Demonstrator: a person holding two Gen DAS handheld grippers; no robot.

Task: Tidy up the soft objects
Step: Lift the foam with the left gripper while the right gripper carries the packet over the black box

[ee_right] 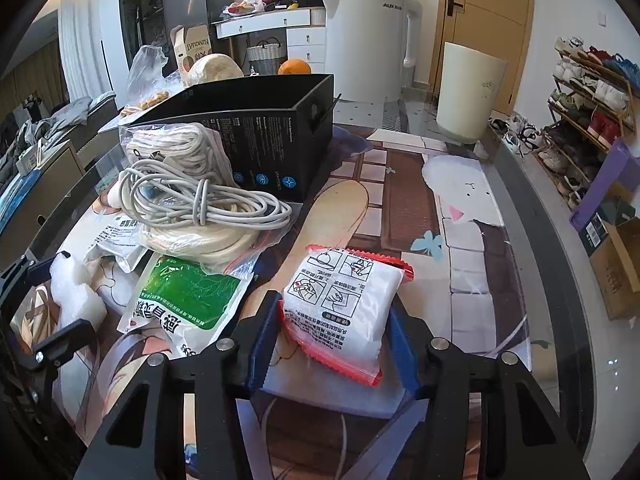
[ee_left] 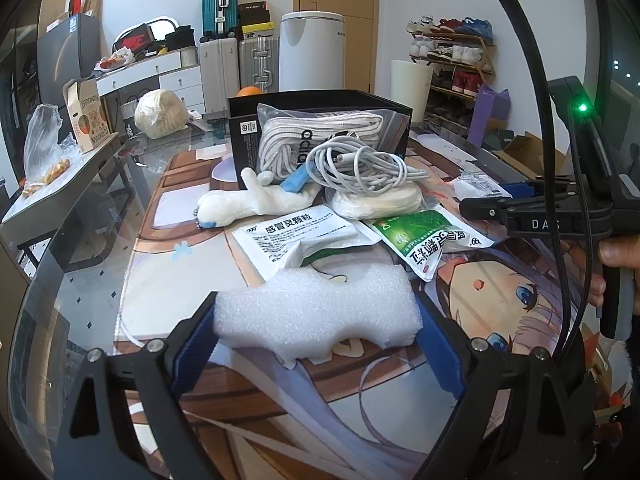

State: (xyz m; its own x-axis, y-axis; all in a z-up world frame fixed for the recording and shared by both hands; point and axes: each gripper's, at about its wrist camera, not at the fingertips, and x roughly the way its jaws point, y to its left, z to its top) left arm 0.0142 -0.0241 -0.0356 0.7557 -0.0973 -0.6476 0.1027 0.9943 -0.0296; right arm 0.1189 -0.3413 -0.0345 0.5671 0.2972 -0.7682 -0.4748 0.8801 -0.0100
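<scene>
A white foam block (ee_left: 316, 312) sits between the blue pads of my left gripper (ee_left: 316, 322), which press on both its ends. My right gripper (ee_right: 334, 306) is shut on a white packet with red edges (ee_right: 344, 300), low over the printed mat. Behind them lies a pile: a white plush toy (ee_left: 248, 200), a white sachet (ee_left: 296, 240), a green sachet (ee_right: 180, 300), a coiled white cable (ee_right: 200, 200) and a bag of white rope (ee_left: 316, 136). The pile leans against an open black box (ee_right: 248, 120).
The printed mat (ee_right: 400, 200) covers a glass table whose edge (ee_right: 532, 216) curves along the right. A white kettle (ee_right: 368, 40), an orange (ee_right: 294, 67) and a white bin (ee_right: 468, 92) stand behind the box. A shoe rack (ee_right: 592, 92) is far right.
</scene>
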